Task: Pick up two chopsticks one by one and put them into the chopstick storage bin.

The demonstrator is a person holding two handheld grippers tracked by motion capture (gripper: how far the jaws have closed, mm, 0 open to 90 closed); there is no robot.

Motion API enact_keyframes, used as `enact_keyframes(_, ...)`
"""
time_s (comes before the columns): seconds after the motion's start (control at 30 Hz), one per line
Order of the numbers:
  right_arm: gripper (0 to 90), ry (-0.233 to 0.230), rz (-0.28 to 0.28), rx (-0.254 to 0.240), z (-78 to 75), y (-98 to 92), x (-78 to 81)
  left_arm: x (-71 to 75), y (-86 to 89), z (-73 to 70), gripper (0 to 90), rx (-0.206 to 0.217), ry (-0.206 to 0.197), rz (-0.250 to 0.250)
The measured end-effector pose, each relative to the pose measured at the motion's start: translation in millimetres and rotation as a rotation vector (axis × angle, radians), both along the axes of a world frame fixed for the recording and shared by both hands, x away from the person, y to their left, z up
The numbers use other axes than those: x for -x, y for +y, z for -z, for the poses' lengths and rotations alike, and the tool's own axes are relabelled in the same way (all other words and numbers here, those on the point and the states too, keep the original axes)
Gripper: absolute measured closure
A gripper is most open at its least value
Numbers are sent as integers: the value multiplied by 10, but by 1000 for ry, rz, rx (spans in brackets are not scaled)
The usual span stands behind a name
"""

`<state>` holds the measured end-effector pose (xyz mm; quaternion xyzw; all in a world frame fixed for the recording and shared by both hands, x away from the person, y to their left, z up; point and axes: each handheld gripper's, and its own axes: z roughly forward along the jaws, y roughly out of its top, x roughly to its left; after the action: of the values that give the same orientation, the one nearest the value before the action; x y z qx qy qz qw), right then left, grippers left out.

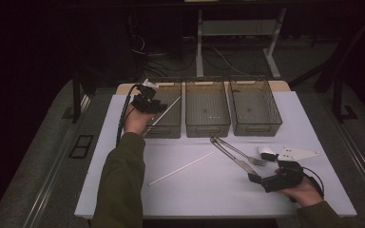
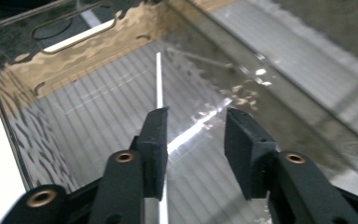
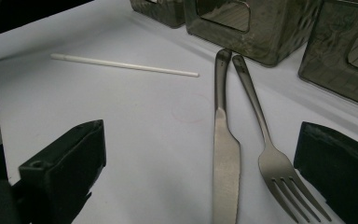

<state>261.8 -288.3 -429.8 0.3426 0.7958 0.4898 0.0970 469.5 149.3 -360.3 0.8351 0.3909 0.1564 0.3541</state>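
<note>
high view has the left gripper (image 1: 158, 108) over the left bin (image 1: 171, 127), jaws parted, and the white stick (image 2: 159, 88) lies loose inside that bin, just off the left pad. right gripper (image 1: 253, 177) sits on the table, jaws spread wide beside the knife (image 3: 225, 154) and fork (image 3: 275, 163).

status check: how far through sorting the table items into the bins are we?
Early. In hand: left claw is over the left bin, open, with a white stick lying in it, apparently just let go. Left: second white stick, knife and fork lie on the table. Right claw sits open by the cutlery. Middle bin and right bin look empty.
</note>
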Motion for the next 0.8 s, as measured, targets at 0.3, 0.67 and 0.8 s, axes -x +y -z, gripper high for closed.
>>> enact_keyframes(0.3, 23, 0, -12, 18, 42, 17, -4, 308, 12, -191, 447, 68, -26, 101)
enact_keyframes(0.67, 23, 24, -23, -3, 74, -8, -28, 722, -22, -263, 370, 141, -53, 205)
enact_keyframes(0.8, 23, 24, -18, -13, 62, -20, -20, 861, -63, -249, 344, 147, -63, 234)
